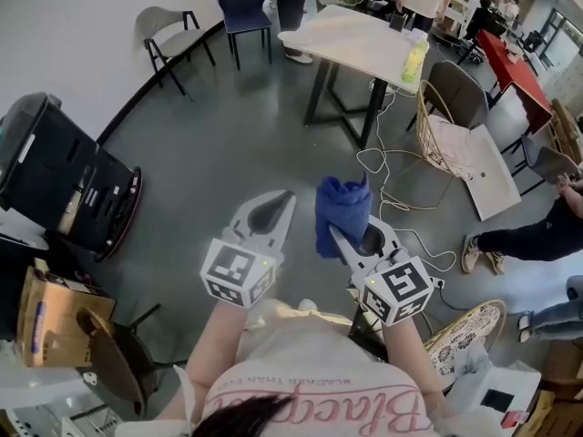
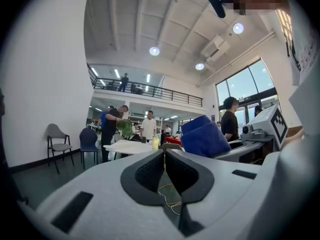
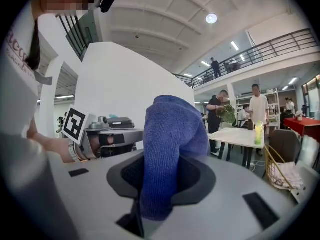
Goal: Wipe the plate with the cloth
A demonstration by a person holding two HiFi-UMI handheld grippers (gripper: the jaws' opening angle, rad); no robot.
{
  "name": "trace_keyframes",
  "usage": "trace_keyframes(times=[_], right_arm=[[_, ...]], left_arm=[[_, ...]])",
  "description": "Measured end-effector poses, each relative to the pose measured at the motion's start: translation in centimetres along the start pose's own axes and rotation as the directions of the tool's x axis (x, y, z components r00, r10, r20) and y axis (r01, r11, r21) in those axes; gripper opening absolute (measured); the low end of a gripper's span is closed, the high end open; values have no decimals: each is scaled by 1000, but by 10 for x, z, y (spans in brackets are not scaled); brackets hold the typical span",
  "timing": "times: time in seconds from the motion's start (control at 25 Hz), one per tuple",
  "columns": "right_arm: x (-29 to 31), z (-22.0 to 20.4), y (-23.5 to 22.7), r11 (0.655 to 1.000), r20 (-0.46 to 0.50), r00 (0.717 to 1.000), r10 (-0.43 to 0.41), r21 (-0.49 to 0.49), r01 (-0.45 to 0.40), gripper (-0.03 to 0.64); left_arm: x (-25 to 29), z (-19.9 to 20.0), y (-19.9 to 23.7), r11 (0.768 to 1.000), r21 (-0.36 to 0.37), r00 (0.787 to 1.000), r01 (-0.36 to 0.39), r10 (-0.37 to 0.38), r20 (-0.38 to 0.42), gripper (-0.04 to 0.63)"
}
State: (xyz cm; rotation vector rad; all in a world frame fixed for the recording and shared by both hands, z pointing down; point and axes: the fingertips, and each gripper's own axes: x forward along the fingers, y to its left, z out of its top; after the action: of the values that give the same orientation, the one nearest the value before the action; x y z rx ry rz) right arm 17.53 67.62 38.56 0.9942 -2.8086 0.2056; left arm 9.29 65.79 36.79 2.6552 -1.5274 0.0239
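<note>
- The grey floor (image 1: 228,144) fills most of the head view, running from the pale wall in the upper left corner to the crowded right edge.
- A black machine (image 1: 55,176) with a round red-rimmed base stands at the left edge, with a cardboard box (image 1: 41,321) below it in the lower left corner.
- A white table (image 1: 351,39) on dark legs stands at the top centre.
- Two chairs sit against the wall in the upper left, a grey chair (image 1: 168,30) and, just right of it, a dark blue chair (image 1: 244,3).
- A wicker chair (image 1: 437,130) stands right of the table, and a white cable (image 1: 392,167) lies in loops on the floor beside it.
- The left gripper (image 1: 281,203) is at lower centre, pointing up the frame. Its own view shows the two dark pads pressed together with nothing between them.
- The right gripper (image 1: 351,233) is just to the right of it, the two close side by side but apart, each with its marker cube toward the person's body.
- The blue cloth (image 3: 170,144) is clamped in the right gripper's jaws. It stands up out of them in a thick fold and also hangs down a little behind the pads, well above the floor.
- A yellow-green bottle (image 1: 414,60) stands on the right end of the white table.
</note>
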Motion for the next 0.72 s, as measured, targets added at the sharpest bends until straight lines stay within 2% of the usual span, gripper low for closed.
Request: trace_keyframes(times=[0.32,0.72], right_arm=[[14,-3,-33,999,5,999,38,29,-38,109],[93,16,-94,999,-8,999,40,25,-39,109]], left_arm=[[27,-7,12,999,-13,999,-40,39,-21,6],[101,1,92,998,-27,998,-55,55,-15,6]])
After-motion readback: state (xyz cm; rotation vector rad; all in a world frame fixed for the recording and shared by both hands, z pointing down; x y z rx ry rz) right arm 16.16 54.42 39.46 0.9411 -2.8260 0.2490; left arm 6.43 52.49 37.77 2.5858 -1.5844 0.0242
